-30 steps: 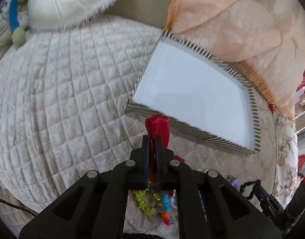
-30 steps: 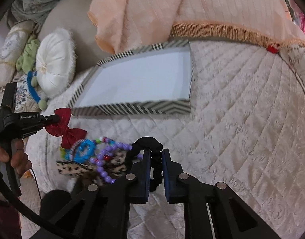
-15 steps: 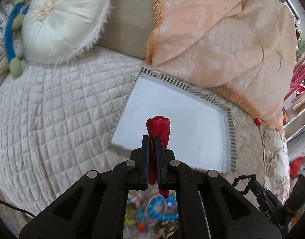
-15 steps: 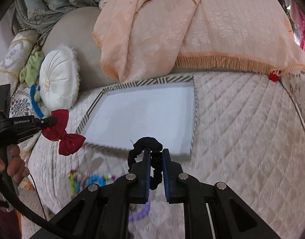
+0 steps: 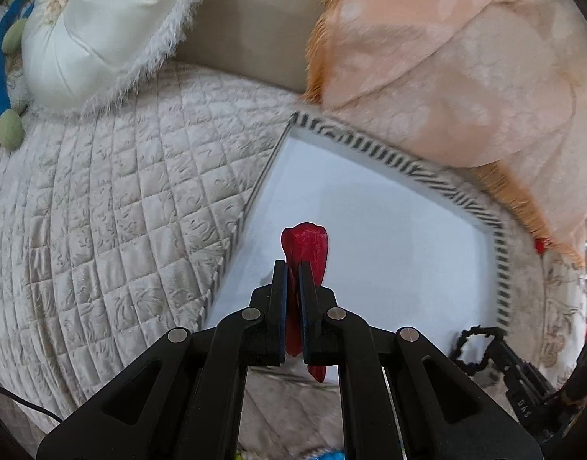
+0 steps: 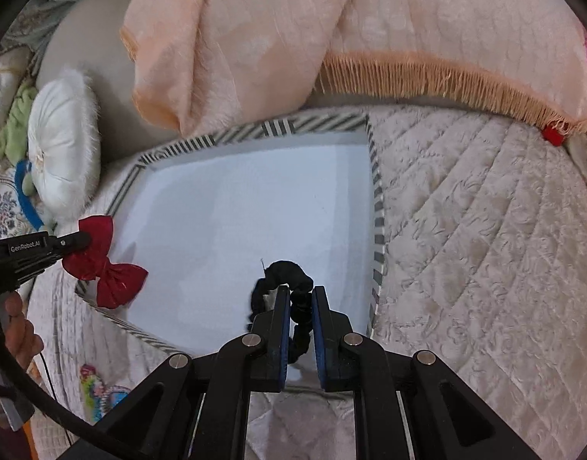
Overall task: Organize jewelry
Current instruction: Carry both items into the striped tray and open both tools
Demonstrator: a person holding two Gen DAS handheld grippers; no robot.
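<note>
A shallow white tray with a black-and-white striped rim lies on the quilted bed. My left gripper is shut on a red bow, held above the tray's near left part; the bow also shows in the right wrist view. My right gripper is shut on a black scrunchie, held above the tray's near right part. The scrunchie and right gripper also show in the left wrist view. The tray holds nothing.
A peach fringed blanket lies behind the tray. A round white cushion sits at the back left. Colourful bead jewelry lies on the quilt near the tray's front edge.
Both grippers have lifted their items from the jewelry pile and moved forward over the tray. The pile has dropped almost out of view.
</note>
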